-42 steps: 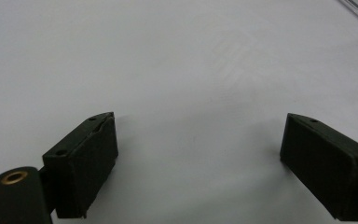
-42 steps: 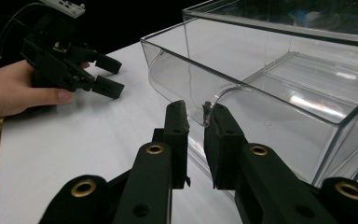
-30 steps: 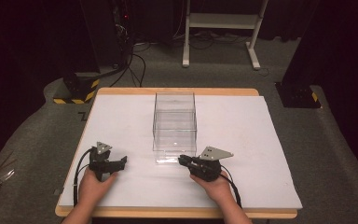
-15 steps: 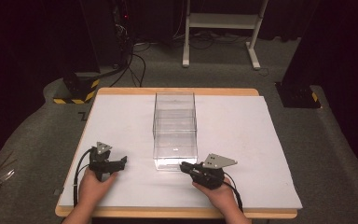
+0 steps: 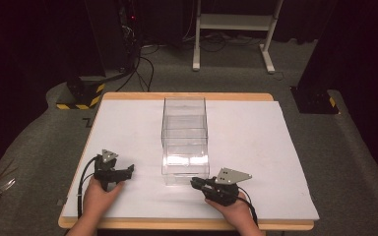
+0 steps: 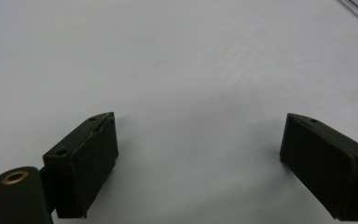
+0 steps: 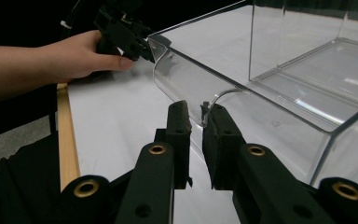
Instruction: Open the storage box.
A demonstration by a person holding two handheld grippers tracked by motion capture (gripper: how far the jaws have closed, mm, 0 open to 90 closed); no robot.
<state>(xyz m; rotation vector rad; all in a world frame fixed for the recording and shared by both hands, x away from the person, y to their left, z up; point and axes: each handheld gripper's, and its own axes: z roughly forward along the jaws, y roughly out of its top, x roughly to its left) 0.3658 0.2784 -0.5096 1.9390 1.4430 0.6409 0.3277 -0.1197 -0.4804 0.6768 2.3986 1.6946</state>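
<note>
A clear plastic box (image 5: 184, 114) stands in the middle of the white table top (image 5: 256, 147), and its clear drawer (image 5: 185, 169) sticks out toward the front edge. My right gripper (image 5: 195, 183) lies low at the drawer's front. In the right gripper view the gripper (image 7: 196, 110) is shut on the curved front lip of the drawer (image 7: 182, 79). My left gripper (image 5: 128, 170) rests on the table left of the drawer. Its jaws stand wide apart, the gripper (image 6: 198, 140) open over bare white surface with nothing between the jaws.
The table's wooden edge (image 5: 177, 224) runs along the front. On the floor behind are a black and yellow striped base (image 5: 81, 93), cables (image 5: 142, 64) and a white stand (image 5: 231, 29). In the right gripper view the other hand (image 7: 70, 58) is beyond the drawer.
My right gripper has moved toward the front edge of the table, and the drawer has slid further out of the box with it. The left hand has stayed where it was.
</note>
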